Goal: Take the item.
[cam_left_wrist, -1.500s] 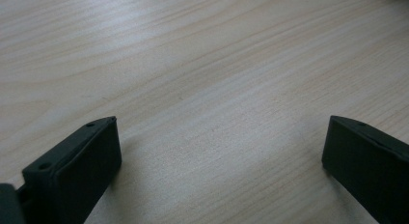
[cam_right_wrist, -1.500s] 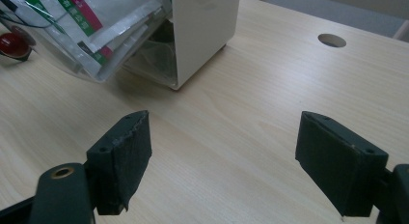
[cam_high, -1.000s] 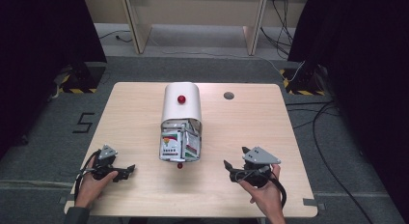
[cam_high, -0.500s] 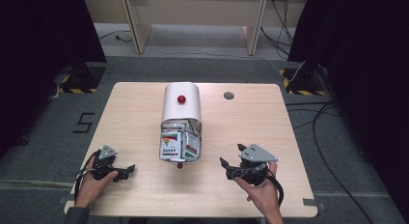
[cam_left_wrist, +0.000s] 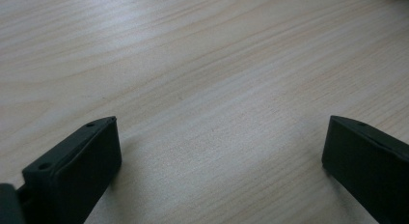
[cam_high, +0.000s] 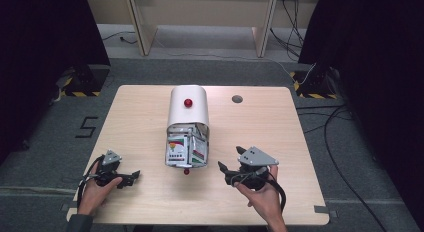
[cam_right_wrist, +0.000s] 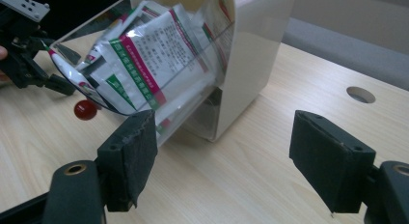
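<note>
A white box with a rounded top [cam_high: 188, 109] lies in the middle of the table, a red knob [cam_high: 188, 102] on it. Its clear drawer [cam_high: 185, 151] is pulled out toward me, packed with printed sachets [cam_right_wrist: 153, 55], and has its own red knob [cam_right_wrist: 86, 109] at the front. My right gripper [cam_high: 226, 171] is open just right of the drawer, jaws aimed at it. My left gripper [cam_high: 131, 177] rests open on the table at the front left, nothing between its jaws [cam_left_wrist: 219, 151].
The wooden table [cam_high: 130, 122] has a round cable hole [cam_high: 237, 98] at the back right. Dark curtains stand on both sides, with cables on the floor to the right. Bare wood lies between the grippers and the front edge.
My right gripper has shifted left, closer to the drawer. The left gripper and the box have stayed put.
</note>
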A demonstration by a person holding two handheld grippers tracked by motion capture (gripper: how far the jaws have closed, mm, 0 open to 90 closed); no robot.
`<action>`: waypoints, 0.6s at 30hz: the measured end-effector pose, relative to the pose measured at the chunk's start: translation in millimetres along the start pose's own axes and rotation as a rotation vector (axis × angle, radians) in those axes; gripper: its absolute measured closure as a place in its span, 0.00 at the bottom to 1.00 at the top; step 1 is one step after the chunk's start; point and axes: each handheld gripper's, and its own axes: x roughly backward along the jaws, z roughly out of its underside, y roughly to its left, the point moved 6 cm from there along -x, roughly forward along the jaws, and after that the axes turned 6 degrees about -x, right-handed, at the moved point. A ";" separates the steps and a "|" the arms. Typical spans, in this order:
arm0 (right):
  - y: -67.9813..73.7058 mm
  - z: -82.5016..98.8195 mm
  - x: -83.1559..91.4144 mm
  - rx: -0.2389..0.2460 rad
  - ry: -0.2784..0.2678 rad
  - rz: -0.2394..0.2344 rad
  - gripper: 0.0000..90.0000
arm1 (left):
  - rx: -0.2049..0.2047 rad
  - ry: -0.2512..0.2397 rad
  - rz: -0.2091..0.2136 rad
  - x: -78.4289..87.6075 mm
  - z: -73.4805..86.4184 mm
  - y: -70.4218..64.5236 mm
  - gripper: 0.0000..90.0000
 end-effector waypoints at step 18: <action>25.1 -16.7 -7.4 0.040 -0.026 -0.059 0.31 | 0.000 0.000 0.000 0.0 0.0 0.0 0.00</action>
